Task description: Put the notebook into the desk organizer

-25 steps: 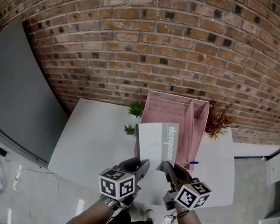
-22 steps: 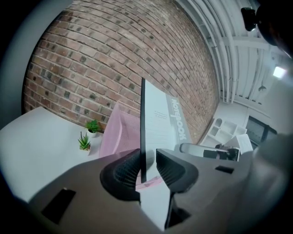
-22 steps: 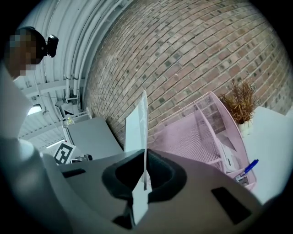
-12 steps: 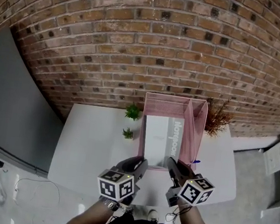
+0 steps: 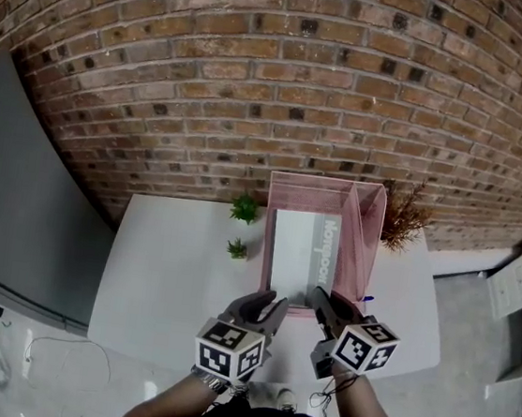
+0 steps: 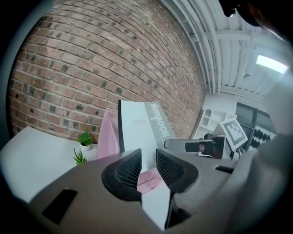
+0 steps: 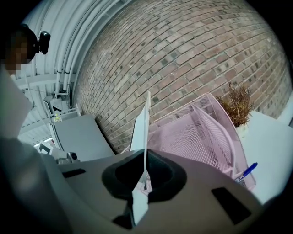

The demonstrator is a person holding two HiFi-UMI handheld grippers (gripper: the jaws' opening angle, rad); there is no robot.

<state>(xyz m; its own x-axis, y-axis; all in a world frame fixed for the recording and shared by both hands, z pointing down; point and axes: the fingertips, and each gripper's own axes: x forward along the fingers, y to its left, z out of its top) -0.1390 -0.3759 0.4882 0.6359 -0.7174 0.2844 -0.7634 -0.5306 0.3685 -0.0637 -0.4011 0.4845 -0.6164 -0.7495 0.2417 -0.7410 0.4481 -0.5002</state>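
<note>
Inserting: right gripper (image 7: 145, 179) clamps notebook (image 5: 299, 255), left gripper (image 6: 148, 167) gapes (unclamped); next, lower into desk organizer (image 5: 363, 242) just ahead.

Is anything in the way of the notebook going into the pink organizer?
No, nothing I can see. The notebook is right at the organizer's wide slot, and that slot shows only bare mesh. The plants stand outside it, off to the sides.

Pink wire-mesh metal desk organizer (image 5: 363, 244), matt paper-covered notebook (image 5: 293, 254), smooth white table (image 5: 179, 259), rough brick wall (image 5: 260, 61)
</note>
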